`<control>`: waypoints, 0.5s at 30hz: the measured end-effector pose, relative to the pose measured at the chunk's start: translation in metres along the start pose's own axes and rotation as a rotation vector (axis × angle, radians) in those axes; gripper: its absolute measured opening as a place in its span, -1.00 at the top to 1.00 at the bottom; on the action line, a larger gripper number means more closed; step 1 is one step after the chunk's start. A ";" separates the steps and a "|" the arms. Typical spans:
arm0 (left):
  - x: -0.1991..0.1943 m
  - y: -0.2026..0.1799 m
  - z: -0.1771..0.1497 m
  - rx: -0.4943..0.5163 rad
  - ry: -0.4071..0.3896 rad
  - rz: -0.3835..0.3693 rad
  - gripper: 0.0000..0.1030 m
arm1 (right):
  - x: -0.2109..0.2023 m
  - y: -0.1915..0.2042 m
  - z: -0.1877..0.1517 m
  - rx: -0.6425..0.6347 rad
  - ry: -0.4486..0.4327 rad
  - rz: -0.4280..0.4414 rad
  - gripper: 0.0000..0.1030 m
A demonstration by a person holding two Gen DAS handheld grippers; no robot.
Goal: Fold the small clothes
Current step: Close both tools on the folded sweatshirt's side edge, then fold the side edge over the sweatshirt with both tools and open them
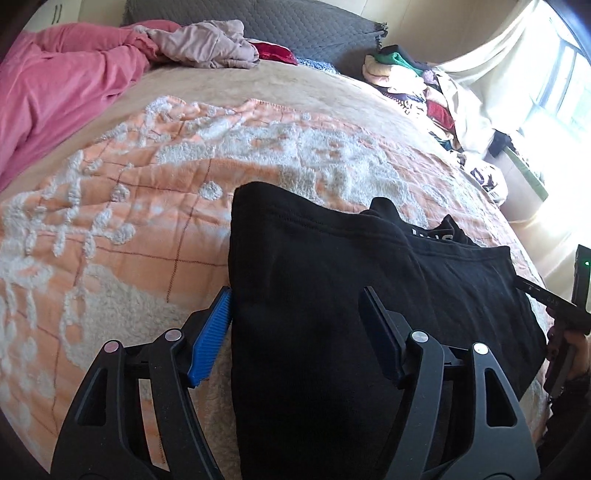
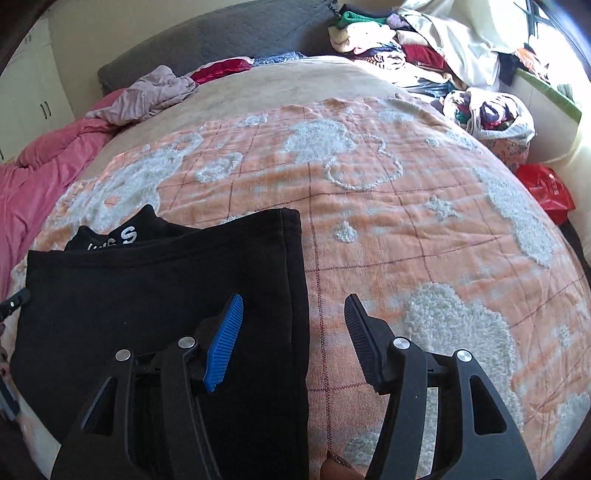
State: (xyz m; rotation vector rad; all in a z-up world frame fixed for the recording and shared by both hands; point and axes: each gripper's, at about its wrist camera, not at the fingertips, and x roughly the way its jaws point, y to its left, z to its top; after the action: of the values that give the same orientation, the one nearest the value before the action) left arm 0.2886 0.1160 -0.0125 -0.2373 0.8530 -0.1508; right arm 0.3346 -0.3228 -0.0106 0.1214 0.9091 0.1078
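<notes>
Black knit fabric, a folded small garment (image 1: 332, 295) with white lettering on a band at its far end, lies flat on the near part of an orange quilted bedspread with fluffy white cloud patches (image 1: 147, 206), which covers the middle of the bed over a beige blanket (image 1: 288, 85). The left gripper (image 1: 297, 304) hovers over the garment's left edge with its jaws wide apart and holding nothing: the blue ribbed pad (image 1: 210, 338) sits just outside that edge, the other finger over the black cloth. The right gripper (image 2: 293, 312) hangs over the garment's right edge, its jaws likewise spread wide and empty, one blue pad (image 2: 225, 341) above the cloth and the other finger above bare bedspread. In the left wrist view the right gripper's dark body shows at the garment's right side, touching or just beside the cloth. Toward the bed's far left corner lie a rumpled pink duvet (image 1: 62, 81) and a crumpled pale mauve garment (image 1: 207, 44), with a small red cloth (image 1: 277, 53) beside it, all in front of a grey quilted headboard (image 1: 280, 22). Along the far right edge of the bed a mixed heap of coloured clothes (image 2: 388, 40) is stacked, with a white bag stuffed with clothes (image 2: 495, 114) and a red plastic bag (image 2: 546, 188) past the right edge. Nothing lies between either gripper and the black garment.
</notes>
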 end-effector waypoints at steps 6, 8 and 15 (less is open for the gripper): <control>-0.005 -0.004 -0.002 0.015 -0.025 0.002 0.72 | -0.008 0.010 0.001 -0.002 -0.030 0.075 0.86; -0.012 -0.006 0.001 0.020 -0.038 -0.003 0.77 | -0.018 0.013 0.004 -0.010 -0.077 0.064 0.87; -0.020 -0.005 0.004 0.051 -0.105 0.064 0.99 | -0.029 0.000 0.012 0.064 -0.145 0.068 0.87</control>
State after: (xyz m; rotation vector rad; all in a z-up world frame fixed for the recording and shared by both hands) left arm 0.2785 0.1160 0.0063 -0.1689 0.7503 -0.0990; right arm 0.3262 -0.3279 0.0191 0.2173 0.7640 0.1309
